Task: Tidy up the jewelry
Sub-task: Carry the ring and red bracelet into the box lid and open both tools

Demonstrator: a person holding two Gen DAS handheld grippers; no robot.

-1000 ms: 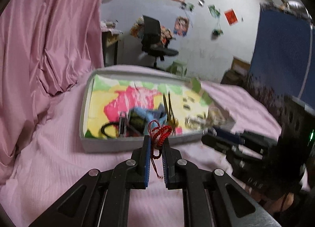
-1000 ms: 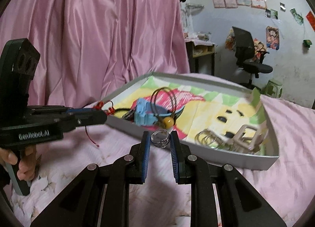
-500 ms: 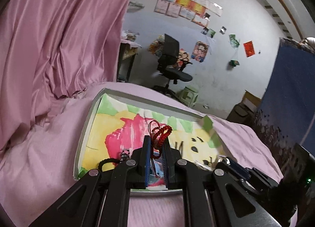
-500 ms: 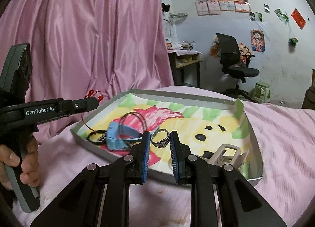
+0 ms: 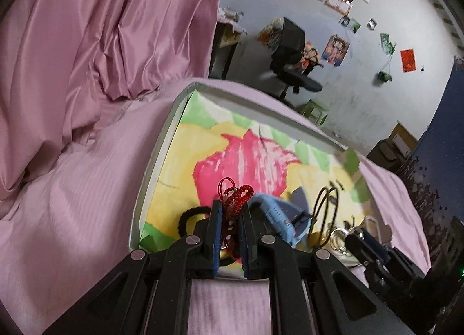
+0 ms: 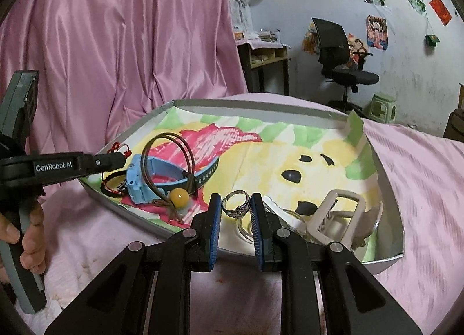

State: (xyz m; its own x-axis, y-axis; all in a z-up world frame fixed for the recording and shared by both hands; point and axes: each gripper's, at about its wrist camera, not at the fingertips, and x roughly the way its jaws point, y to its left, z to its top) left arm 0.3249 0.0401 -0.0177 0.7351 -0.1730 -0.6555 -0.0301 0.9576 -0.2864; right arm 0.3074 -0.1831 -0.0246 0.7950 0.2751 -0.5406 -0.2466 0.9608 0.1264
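A grey tray lined with a bright cartoon print lies on a pink bed. My left gripper is shut on a red beaded bracelet and hangs over the tray's near left corner; the right wrist view shows that gripper from the side. My right gripper is shut on a silver ring above the tray's front edge. In the tray lie a blue watch, a brown cord with a yellow bead, a black hair band and white clips.
Pink curtains hang behind the bed on the left. A black office chair, a desk and a green stool stand by the far wall. A hand grips the left tool's handle.
Both grippers have moved forward over the tray's near edge with their loads. The left one now hangs lower above the tray's corner; the ring sits above the front rim.
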